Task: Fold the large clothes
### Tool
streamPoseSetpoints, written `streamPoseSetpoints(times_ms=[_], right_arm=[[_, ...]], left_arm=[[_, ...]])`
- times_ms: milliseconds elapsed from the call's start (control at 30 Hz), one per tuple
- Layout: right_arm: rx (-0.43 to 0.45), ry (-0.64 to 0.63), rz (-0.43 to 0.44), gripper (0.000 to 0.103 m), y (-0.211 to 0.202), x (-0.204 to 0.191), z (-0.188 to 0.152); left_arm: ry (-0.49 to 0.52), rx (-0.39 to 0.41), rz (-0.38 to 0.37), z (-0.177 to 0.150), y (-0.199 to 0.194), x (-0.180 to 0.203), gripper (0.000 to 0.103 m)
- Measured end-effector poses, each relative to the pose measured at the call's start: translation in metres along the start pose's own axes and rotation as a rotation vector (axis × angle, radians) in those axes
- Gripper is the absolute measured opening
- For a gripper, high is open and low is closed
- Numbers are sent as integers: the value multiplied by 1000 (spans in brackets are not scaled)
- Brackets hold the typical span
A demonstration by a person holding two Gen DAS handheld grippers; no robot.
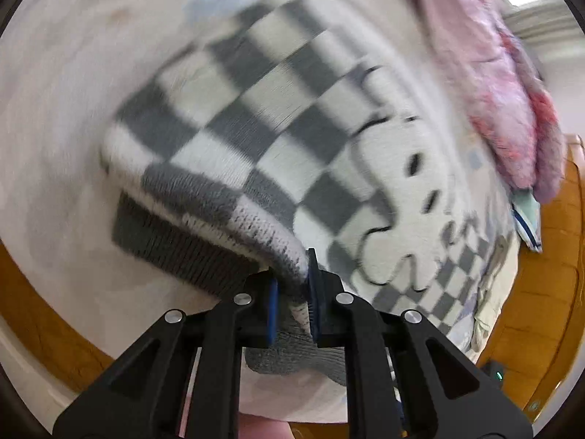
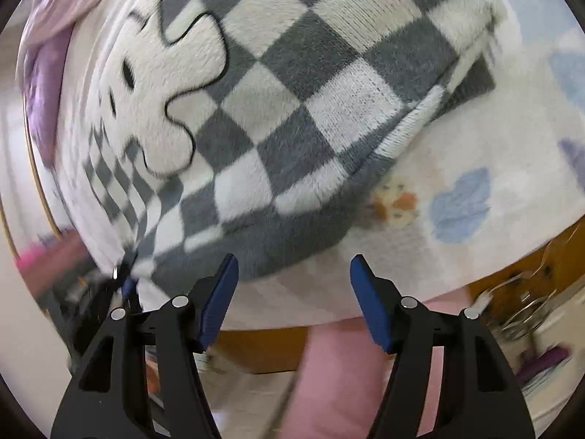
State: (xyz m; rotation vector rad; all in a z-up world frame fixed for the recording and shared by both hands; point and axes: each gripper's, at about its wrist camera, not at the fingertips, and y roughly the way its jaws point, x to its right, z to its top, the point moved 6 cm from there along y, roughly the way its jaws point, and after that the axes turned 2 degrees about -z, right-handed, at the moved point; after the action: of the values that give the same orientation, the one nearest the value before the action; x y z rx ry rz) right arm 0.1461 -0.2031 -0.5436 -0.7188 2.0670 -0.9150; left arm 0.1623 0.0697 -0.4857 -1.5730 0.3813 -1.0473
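My left gripper (image 1: pixel 292 285) pinches a fold of the checkered sweater (image 1: pixel 263 109) between its blue pads, low in the frame's center. The sweater spreads across the middle of both views on a pale printed sheet (image 2: pixel 475 168). My right gripper (image 2: pixel 294 292) stands wide open, holding nothing, at the lower center near the sweater's gray hem. A pink fluffy garment (image 1: pixel 512 117) lies at the upper right.

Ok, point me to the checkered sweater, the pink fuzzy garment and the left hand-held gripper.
checkered sweater (image 2: pixel 310 109): right wrist view, checkered front.
pink fuzzy garment (image 1: pixel 512 109): left wrist view, fuzzy middle.
left hand-held gripper (image 1: pixel 292 289): left wrist view, between fingertips.
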Motion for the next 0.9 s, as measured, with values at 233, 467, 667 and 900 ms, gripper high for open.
streamPoseSetpoints(times_ms=[233, 467, 667, 900], right_arm=[[-6, 237, 180, 70, 23, -15, 35], [189, 290, 458, 11, 4, -52, 84], [425, -259, 602, 10, -55, -84, 62], [187, -70, 362, 45, 34, 11, 49]], left_arm=[[123, 51, -49, 9, -24, 40, 12], [210, 93, -118, 16, -47, 51, 12], [176, 110, -76, 4, -31, 3, 42], [-276, -236, -60, -90, 28, -72, 43]])
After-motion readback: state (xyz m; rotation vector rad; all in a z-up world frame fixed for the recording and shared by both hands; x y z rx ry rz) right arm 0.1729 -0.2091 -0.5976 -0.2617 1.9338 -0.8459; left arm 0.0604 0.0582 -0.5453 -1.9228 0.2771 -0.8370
